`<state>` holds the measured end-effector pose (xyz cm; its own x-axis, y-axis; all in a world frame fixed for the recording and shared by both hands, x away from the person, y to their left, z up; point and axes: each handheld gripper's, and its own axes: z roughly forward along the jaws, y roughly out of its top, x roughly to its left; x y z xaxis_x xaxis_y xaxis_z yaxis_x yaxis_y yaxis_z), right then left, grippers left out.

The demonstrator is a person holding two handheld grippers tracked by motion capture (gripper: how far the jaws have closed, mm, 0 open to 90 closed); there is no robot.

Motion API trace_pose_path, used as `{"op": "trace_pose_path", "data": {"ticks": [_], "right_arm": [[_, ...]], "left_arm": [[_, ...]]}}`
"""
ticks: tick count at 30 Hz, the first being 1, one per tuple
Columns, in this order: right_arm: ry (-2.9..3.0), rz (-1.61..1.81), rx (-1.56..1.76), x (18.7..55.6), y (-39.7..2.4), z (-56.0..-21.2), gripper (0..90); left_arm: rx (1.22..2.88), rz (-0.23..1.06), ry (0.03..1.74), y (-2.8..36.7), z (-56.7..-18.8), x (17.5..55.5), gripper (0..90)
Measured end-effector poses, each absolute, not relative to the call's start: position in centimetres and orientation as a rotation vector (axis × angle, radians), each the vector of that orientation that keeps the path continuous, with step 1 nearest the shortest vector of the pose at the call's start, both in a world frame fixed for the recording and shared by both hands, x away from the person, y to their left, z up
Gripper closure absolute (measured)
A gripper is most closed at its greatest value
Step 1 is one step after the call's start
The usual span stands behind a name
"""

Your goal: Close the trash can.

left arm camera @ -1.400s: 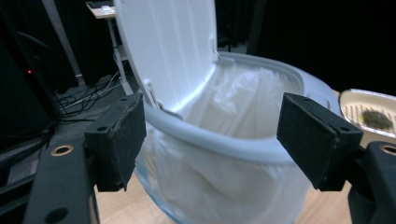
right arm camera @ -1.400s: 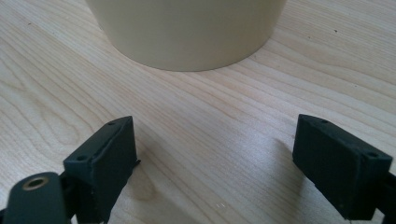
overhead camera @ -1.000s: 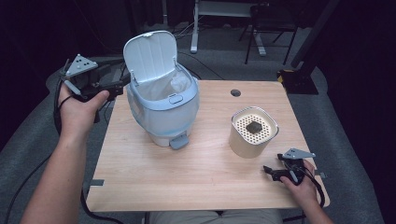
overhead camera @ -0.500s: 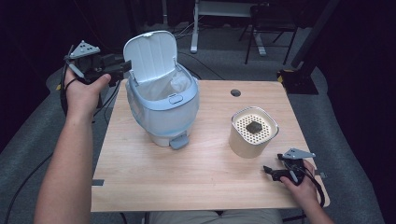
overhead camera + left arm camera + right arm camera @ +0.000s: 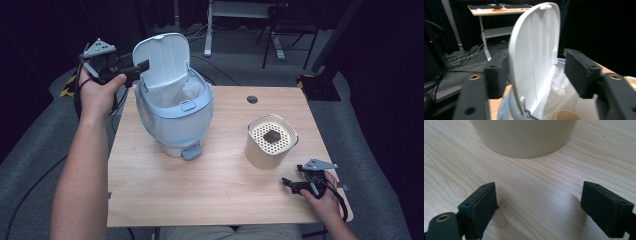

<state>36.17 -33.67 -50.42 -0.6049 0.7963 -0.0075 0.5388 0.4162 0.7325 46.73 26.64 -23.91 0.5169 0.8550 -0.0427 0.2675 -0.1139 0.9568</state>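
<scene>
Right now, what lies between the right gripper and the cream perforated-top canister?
Only bare wooden table, seen in the right gripper view, between the right gripper and the cream perforated-top canister.

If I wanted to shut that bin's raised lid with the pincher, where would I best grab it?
Probably the lid's thin upper edge, one jaw on each face, coming from its side as the left gripper does now. The lid stands nearly upright above the bin and is flat and thin, so open jaws straddle it easily.
</scene>
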Motion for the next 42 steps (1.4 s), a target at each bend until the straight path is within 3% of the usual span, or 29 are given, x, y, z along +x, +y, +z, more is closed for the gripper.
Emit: {"op": "trace_pose_path", "data": {"ticks": [5,11,22,32,42], "right_arm": [[2.321,1.005,1.148,36.2,-33.7,-50.4,13.6],[2.321,1.005,1.148,36.2,-33.7,-50.4,13.6],[2.32,1.005,1.149,36.2,-33.7,-50.4,13.6],[2.32,1.004,1.148,36.2,-33.7,-50.4,13.6],[2.32,1.005,1.148,36.2,-33.7,-50.4,13.6]], "left_arm": [[1.652,0.607,0.931,27.0,-23.7,46.0,42.9],[1.724,0.511,0.775,26.3,-24.5,44.2,40.1],[1.788,0.429,0.67,25.5,-25.7,43.5,39.6],[1.867,0.288,0.682,24.4,-27.0,44.1,45.0],[1.895,0.314,0.706,22.7,-27.4,44.9,45.9]]}}
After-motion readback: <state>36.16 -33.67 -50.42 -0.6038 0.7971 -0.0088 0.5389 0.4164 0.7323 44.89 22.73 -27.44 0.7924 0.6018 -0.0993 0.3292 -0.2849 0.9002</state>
